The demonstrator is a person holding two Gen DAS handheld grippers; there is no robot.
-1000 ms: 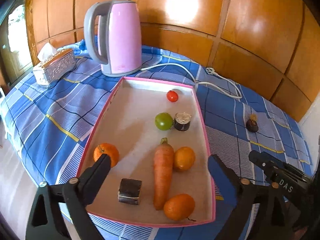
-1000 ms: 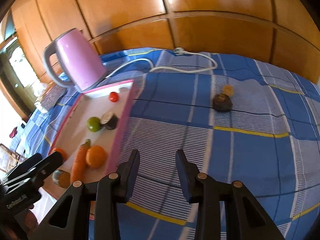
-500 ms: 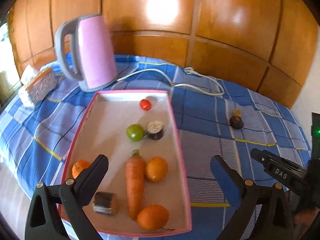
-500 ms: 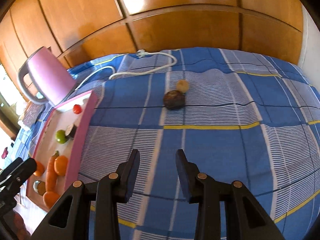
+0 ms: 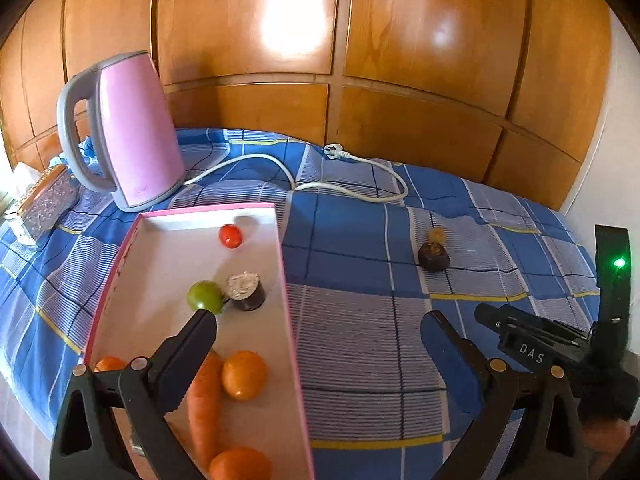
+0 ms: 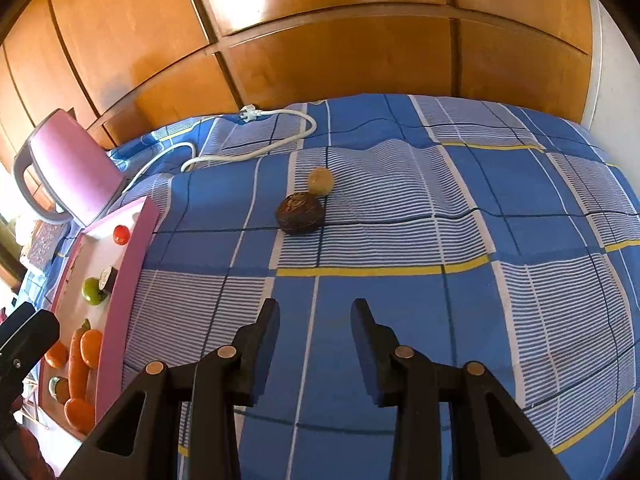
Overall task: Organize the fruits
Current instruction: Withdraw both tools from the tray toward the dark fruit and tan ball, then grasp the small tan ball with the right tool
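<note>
A pink-rimmed tray [image 5: 290, 320] holds a red tomato [image 5: 231, 235], a green fruit [image 5: 205, 296], a foil-topped dark piece [image 5: 247, 292], a carrot [image 5: 204, 404] and several oranges. Out on the blue checked cloth, right of the tray, a dark brown round fruit [image 6: 300, 214] touches a small yellow fruit [image 6: 321, 181]. My left gripper [image 5: 320, 332] is open wide and empty, one finger over the tray and the other over the cloth. My right gripper [image 6: 316, 312] hovers over the cloth short of the dark fruit, jaws slightly apart with nothing between them.
A pink kettle [image 5: 128, 128] stands behind the tray, its white cord [image 5: 352, 176] looping across the cloth to a loose plug. A tissue box [image 5: 40, 204] sits at the far left. Wooden wall panels [image 6: 340, 52] close off the back.
Both grippers have swung to the right. The tray has slid left in both views, and the dark and yellow fruits now lie closer ahead of the right gripper. Neither gripper's jaws have moved.
</note>
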